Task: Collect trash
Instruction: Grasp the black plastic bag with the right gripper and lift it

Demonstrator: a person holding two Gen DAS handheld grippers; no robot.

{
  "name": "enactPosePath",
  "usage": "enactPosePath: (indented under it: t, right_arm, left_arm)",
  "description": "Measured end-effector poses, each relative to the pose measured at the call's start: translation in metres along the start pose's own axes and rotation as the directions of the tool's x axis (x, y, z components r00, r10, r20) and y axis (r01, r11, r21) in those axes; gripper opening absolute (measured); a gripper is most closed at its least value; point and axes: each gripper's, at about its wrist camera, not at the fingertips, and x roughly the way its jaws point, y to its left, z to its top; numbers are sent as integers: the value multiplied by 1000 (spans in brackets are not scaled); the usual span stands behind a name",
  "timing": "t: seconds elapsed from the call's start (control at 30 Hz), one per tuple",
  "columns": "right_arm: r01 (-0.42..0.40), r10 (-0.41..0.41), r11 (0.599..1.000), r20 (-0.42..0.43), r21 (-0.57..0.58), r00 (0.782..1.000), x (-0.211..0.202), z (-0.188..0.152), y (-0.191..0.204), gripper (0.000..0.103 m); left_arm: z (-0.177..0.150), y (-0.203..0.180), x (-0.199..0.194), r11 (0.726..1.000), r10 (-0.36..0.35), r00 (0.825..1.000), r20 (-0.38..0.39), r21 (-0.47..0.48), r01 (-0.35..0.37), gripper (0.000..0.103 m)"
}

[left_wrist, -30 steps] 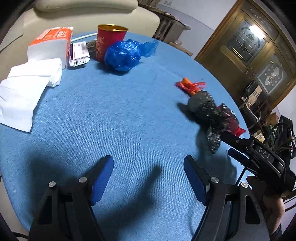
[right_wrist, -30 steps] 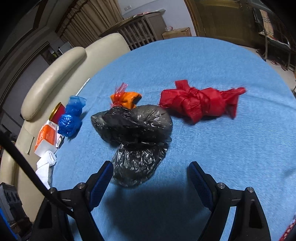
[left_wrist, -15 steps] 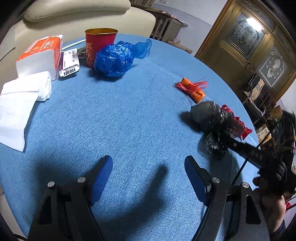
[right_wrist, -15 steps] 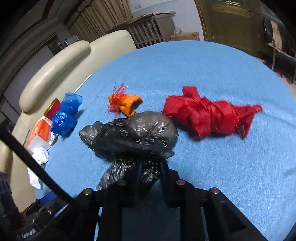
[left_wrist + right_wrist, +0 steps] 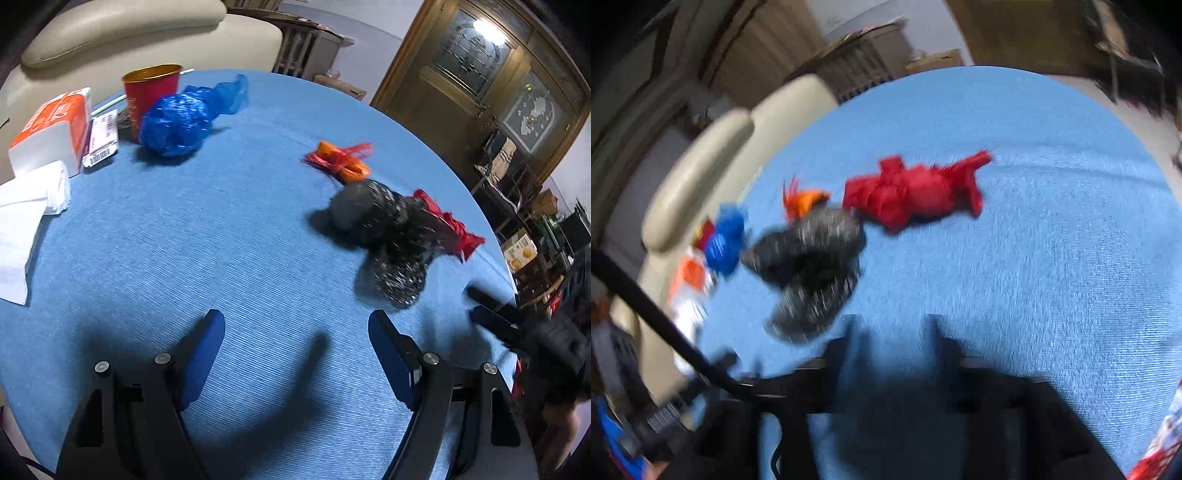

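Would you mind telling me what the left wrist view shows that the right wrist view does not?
Only the left wrist view shows the left gripper, open over bare blue tablecloth, and the barcode-labelled packet. Only the right wrist view shows the whole red bag, not half hidden behind the black bag. Both show the black, red, orange and blue bags, the red cup and the tissue pack.
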Motion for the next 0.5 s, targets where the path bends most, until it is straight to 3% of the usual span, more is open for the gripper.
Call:
enactPosePath:
  t: [0.03, 0.2, 0.5]
  right_arm:
    - [9, -9, 1000, 16, 11, 1000, -2, 3, 0, 103]
    - [-10, 15, 997, 62, -72, 998, 12, 27, 22, 103]
    - [-39, 42, 973, 8, -229, 999, 64, 43, 79, 102]
  left_arm:
    - [-1, -2, -1, 1000, 3, 1000, 1, 8, -3, 80]
    - [1, 5, -5, 1000, 18, 1000, 9, -7, -18, 80]
    - [5, 34, -5, 997, 49, 999, 4, -65, -49, 80]
